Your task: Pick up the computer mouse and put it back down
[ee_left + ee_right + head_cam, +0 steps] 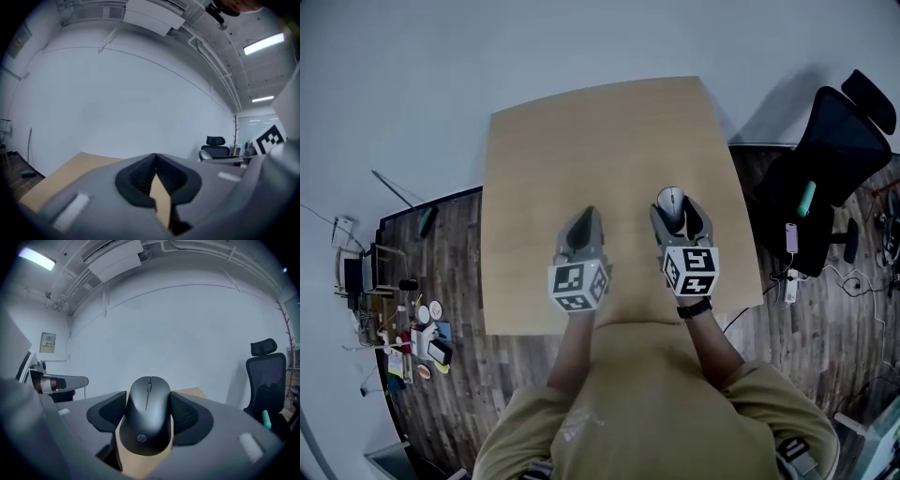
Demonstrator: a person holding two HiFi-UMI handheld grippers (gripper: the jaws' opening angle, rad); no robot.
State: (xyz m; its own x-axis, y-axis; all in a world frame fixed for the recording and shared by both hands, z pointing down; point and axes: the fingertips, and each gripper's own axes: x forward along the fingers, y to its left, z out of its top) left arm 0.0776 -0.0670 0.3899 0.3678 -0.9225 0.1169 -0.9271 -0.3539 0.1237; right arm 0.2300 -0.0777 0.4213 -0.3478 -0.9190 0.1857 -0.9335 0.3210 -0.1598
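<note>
A dark grey computer mouse [147, 416] sits between the ribbed pads of my right gripper [149, 412], which is shut on its sides and holds it up above the wooden table [544, 169]. From the head view the mouse [671, 202] pokes out of the right gripper [679, 214] over the table's right half. To its left my left gripper [582, 228] hangs above the table with its tips touching and nothing in it. Only a thin wedge of table shows behind the left gripper's [155, 164] pads.
A black office chair [827, 169] stands to the right of the table; it also shows as the chair [267, 376] at the right gripper view's edge. Small items clutter the floor [412, 328] at left. Cables lie on the floor at far right.
</note>
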